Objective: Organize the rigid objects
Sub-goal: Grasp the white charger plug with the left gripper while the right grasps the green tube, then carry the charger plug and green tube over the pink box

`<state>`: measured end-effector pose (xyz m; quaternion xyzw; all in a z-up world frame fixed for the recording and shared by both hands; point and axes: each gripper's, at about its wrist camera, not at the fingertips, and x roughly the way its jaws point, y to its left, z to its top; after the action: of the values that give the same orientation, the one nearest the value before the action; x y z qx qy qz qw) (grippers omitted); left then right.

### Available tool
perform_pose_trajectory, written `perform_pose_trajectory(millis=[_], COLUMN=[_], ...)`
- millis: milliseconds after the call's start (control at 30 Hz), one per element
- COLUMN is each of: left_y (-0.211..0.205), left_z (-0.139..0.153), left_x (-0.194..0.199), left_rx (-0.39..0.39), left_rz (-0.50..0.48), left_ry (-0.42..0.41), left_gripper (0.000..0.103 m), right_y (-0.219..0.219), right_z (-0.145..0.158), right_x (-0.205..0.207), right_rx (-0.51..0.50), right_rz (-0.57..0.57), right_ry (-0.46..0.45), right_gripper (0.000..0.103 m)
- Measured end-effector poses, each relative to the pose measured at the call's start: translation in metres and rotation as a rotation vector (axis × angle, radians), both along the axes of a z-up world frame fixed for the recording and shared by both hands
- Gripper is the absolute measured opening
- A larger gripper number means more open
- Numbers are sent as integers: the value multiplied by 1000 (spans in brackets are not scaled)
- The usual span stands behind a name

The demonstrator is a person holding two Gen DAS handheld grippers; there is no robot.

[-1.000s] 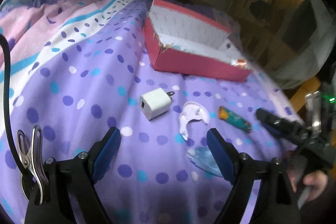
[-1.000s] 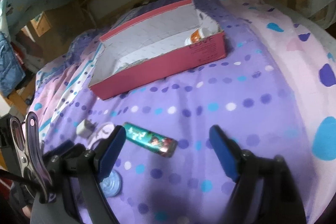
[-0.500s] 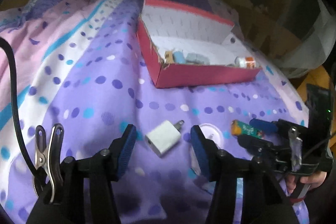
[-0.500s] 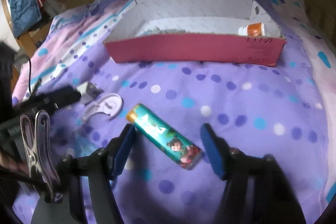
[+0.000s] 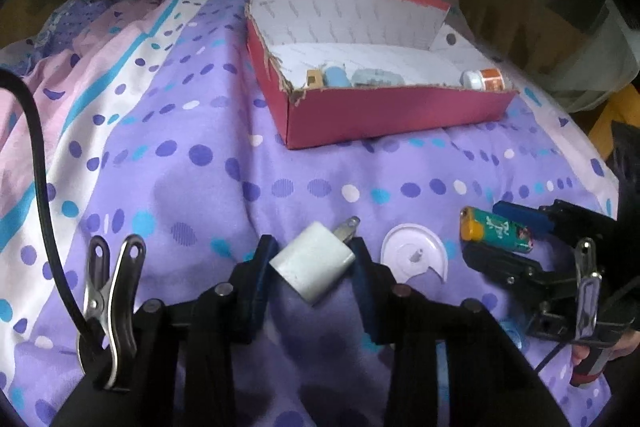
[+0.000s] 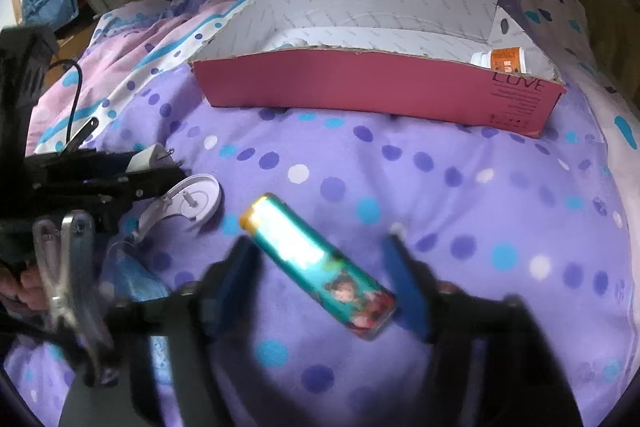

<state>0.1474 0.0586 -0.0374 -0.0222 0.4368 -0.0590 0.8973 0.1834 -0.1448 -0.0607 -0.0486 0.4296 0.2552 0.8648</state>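
Observation:
My left gripper [image 5: 310, 269] is shut on a white USB charger [image 5: 314, 266], its pads against both sides. My right gripper [image 6: 322, 273] is open around a green tube [image 6: 320, 263] with a gold end and a cartoon print, lying on the purple dotted bedspread [image 5: 180, 167]; the fingers stand on either side with gaps. The right gripper [image 5: 508, 231] and tube [image 5: 496, 233] also show in the left wrist view. The pink cardboard box [image 5: 396, 115] lies beyond and holds several small items and an orange-labelled bottle [image 5: 486, 79].
A white round plastic piece [image 5: 414, 259] lies between the charger and the tube. A pale blue object [image 6: 136, 279] lies by the right gripper's left finger. Bed headboard and furniture stand behind the box.
My left gripper closed in on the charger and now grips it. My right gripper moved forward and down until its fingers straddle the green tube.

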Motion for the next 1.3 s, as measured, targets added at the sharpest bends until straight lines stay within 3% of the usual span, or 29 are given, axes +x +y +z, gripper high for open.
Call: perform_pose_trajectory(millis=[133, 300, 467, 933, 1133, 1300], left_y=[1, -4, -5, -1, 3, 10], left_z=[9, 18, 22, 37, 45, 53], left_x=[-8, -13, -12, -4, 6, 11], left_rx=[-32, -33, -23, -33, -32, -51], left_rz=[-16, -40, -40, -21, -1, 26], left_ry=[-51, -98, -112, -150, -175, -175], left_gripper=[39, 39, 39, 39, 39, 39], right_y=[-3, -5, -7, -30, -26, -29], right_z=[1, 15, 27, 47, 56, 64], right_x=[-1, -10, -14, 0, 3, 7], right_rx=[16, 29, 52, 184, 143, 171], right_rz=[0, -8, -17, -116, -118, -130], right_ry=[0, -68, -107, -109, -161, -164], right_gripper=[63, 62, 63, 63, 63, 63])
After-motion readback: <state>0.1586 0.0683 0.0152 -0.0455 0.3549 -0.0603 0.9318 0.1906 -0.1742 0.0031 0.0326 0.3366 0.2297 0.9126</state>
